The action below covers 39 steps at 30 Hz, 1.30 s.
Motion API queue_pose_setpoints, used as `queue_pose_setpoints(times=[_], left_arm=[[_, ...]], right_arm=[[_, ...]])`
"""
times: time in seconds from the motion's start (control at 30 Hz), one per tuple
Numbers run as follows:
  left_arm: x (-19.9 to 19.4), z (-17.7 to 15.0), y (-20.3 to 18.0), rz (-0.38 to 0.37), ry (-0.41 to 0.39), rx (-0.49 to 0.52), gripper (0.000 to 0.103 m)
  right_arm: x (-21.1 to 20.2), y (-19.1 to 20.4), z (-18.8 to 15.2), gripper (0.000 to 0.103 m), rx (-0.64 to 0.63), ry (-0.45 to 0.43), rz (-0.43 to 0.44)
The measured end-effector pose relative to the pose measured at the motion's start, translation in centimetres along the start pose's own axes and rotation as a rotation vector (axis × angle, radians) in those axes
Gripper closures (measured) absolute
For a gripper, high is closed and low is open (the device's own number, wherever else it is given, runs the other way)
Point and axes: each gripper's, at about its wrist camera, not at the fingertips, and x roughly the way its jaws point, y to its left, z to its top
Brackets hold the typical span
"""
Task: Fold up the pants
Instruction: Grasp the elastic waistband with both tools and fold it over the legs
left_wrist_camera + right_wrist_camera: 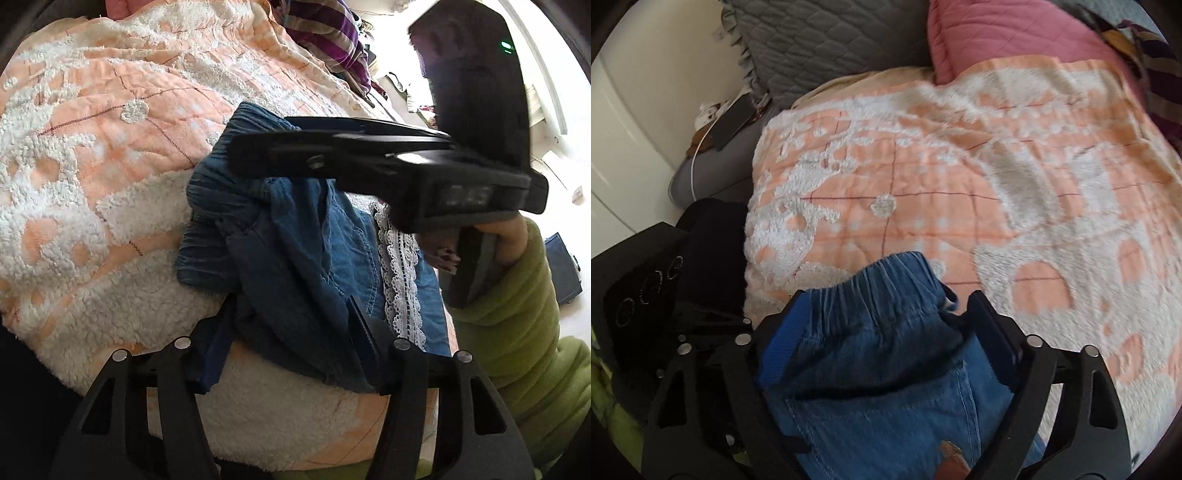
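We see one pair of blue pants (295,236) bunched on one peach blanket (110,147). Two grippers: left gripper (291,332) and right gripper (886,328) each straddle denim, jaws apart.

Peach-and-white blanket (960,177), grey pillow (820,40), pink pillow (1004,37)
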Motion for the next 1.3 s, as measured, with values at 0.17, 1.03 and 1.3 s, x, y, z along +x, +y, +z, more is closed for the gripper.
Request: queue_pose_setpoints(times=[0.17,1.03,1.3], left_arm=[[-0.1,0.0,0.3,-0.027,-0.003,-0.017,0.040],[1.8,1.7,-10.1,-0.162,0.033,0.205,0.017],[5.3,0.2,-15.4,-0.218,0.129,0.341,0.017]], right_arm=[[2.3,-0.9,0.1,0.025,0.033,0.040,0.065],[-15.4,-5.7,-12.1,0.073,0.249,-0.419,0.123],[-18.9,-7.7,-19.0,0.056,0.366,-0.489,0.065]])
